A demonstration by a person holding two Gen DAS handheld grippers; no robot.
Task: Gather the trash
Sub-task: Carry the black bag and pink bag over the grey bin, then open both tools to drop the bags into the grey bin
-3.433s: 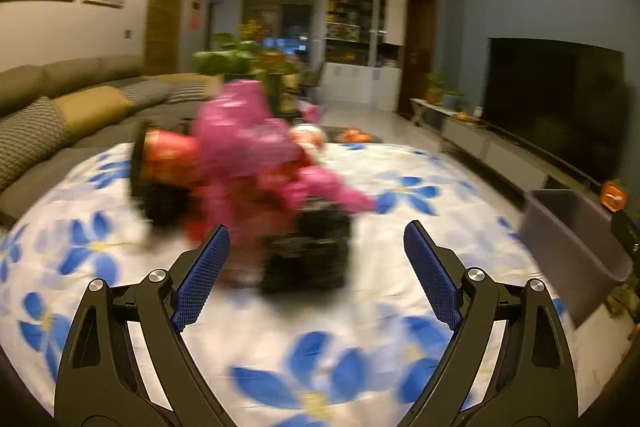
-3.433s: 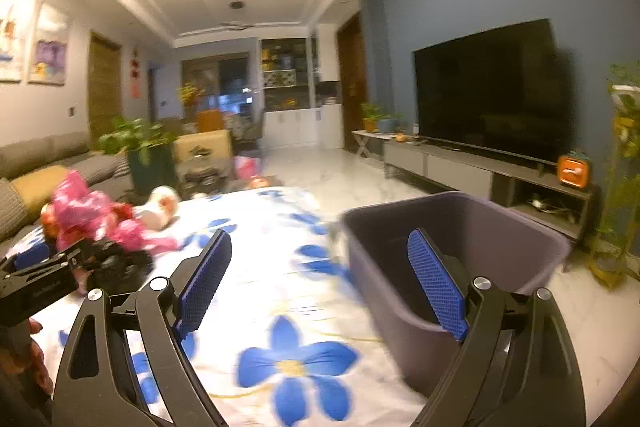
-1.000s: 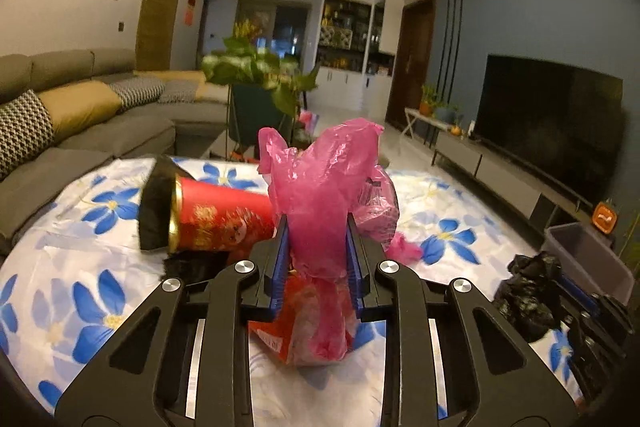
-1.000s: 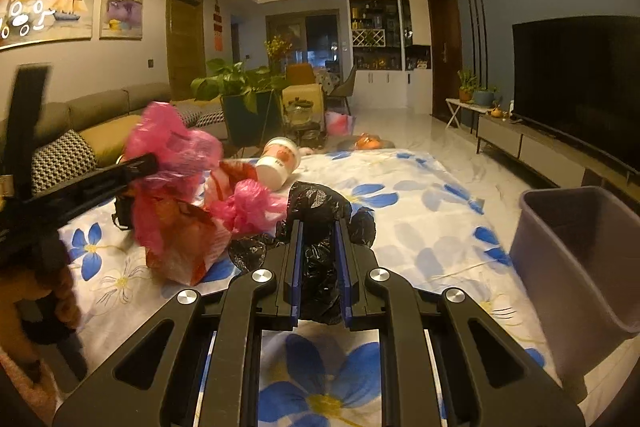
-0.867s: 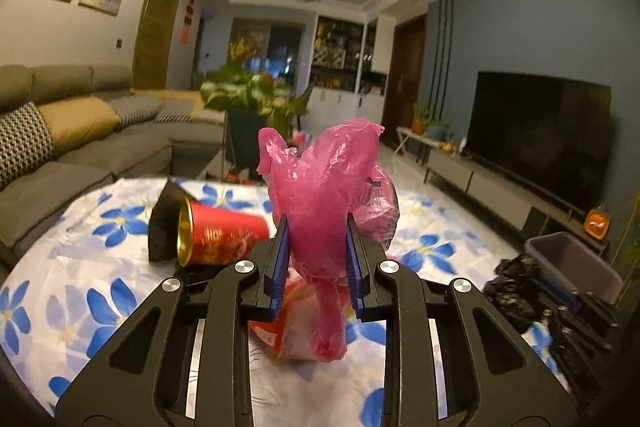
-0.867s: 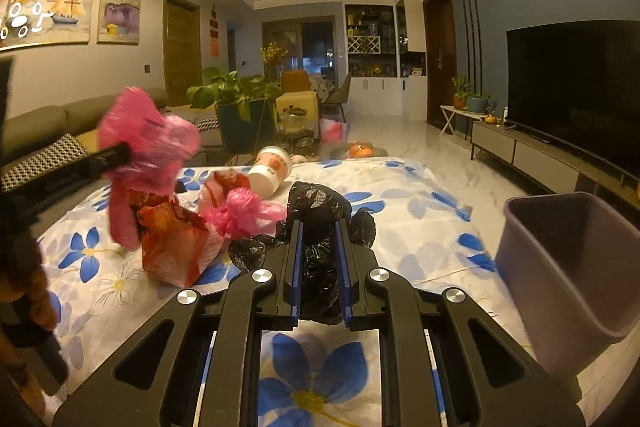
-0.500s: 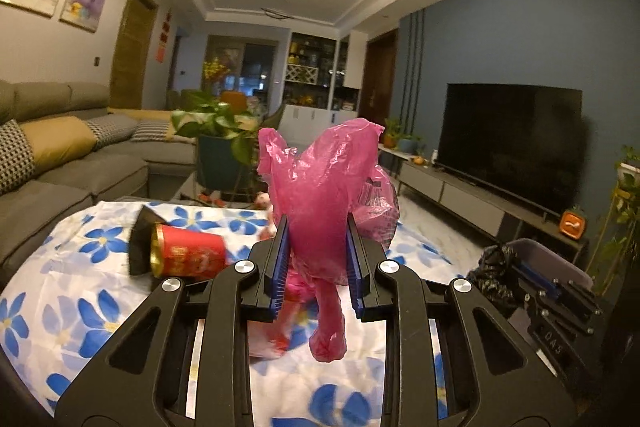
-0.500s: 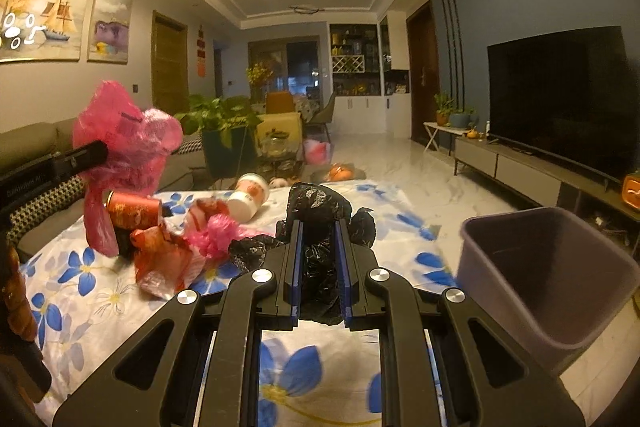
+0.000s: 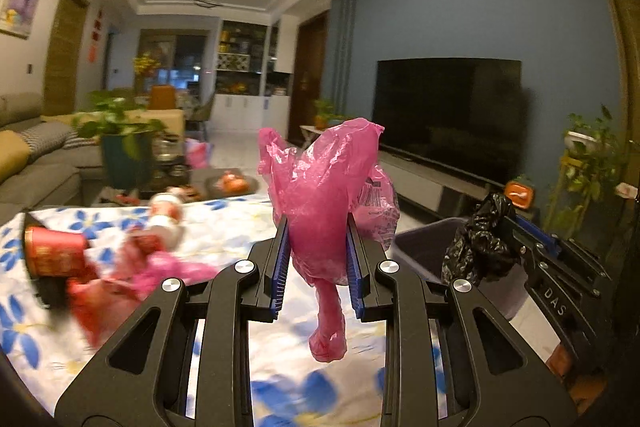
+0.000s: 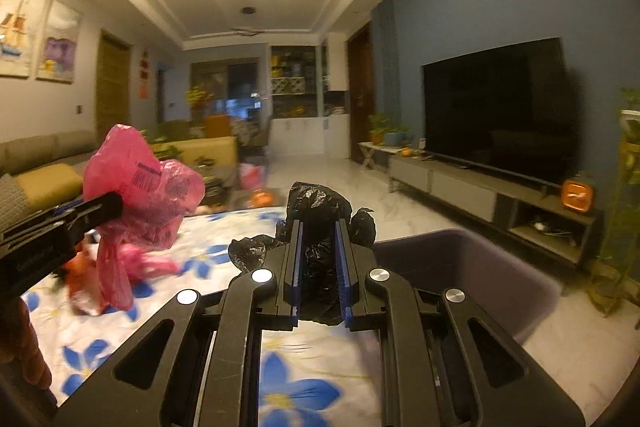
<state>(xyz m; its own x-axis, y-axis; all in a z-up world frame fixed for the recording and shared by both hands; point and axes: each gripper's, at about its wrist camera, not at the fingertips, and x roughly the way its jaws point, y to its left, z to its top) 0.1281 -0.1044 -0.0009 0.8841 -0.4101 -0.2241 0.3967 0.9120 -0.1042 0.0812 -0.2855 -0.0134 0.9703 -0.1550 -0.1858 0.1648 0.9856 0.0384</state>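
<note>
Change: both loads are now lifted off the flowered cloth [image 9: 240, 227] and swung toward the bin — a second ago the view faced the pile.
Left gripper [image 9: 318, 263]: tongs clamped on the pink bag [image 9: 324, 195], centre of frame, tail dangling.
Right gripper [image 10: 318, 263]: tongs clamped on the black bag [image 10: 320, 211], the bin [image 10: 480, 267] at lower right just beyond.
Meaning: dropping looks next; more trash waits.
Left behind: red can [image 9: 52, 251] and red wrappers, lower left — blurred.
Hidden: bin's inside; its near edge sits behind the tongs.

Dark television [image 10: 496, 107], floral tablecloth [image 10: 296, 383], potted plant [image 9: 120, 143]
</note>
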